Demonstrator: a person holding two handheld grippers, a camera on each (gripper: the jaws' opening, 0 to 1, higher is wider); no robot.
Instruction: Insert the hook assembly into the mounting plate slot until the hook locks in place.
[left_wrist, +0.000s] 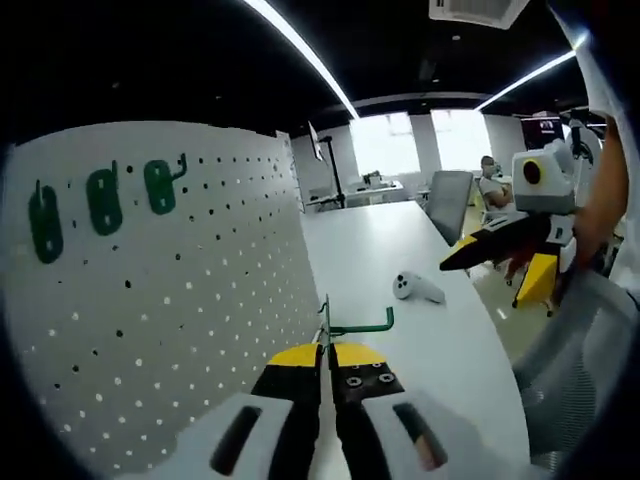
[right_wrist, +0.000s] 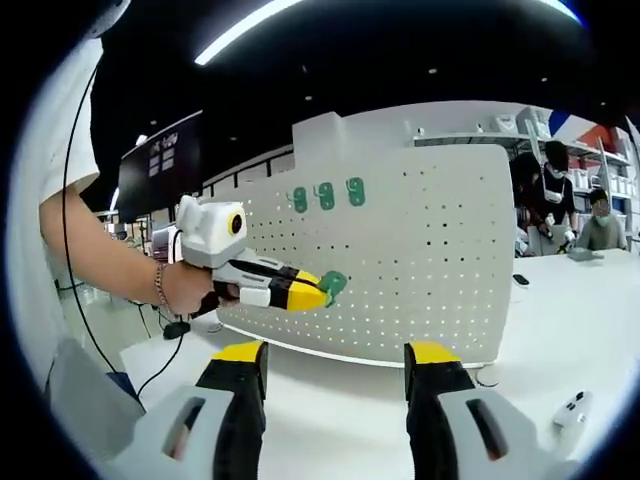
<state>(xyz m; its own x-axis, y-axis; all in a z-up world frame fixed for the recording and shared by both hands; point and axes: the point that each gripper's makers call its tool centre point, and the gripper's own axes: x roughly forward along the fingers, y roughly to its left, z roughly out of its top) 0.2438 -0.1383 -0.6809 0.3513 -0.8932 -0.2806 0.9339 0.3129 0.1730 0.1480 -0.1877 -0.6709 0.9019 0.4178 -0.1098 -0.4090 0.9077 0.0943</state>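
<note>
Three hooks (left_wrist: 103, 198) hang on pegboard (left_wrist: 200, 300); my left fingers (left_wrist: 326, 352) pinch a fourth hook (left_wrist: 360, 323); right fingers (right_wrist: 335, 365) spread wide, empty, over worktop (right_wrist: 330, 420).

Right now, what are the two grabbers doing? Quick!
Left gripper: shut on the green hook, beside the white pegboard.
Right gripper: open, holding nothing.
</note>
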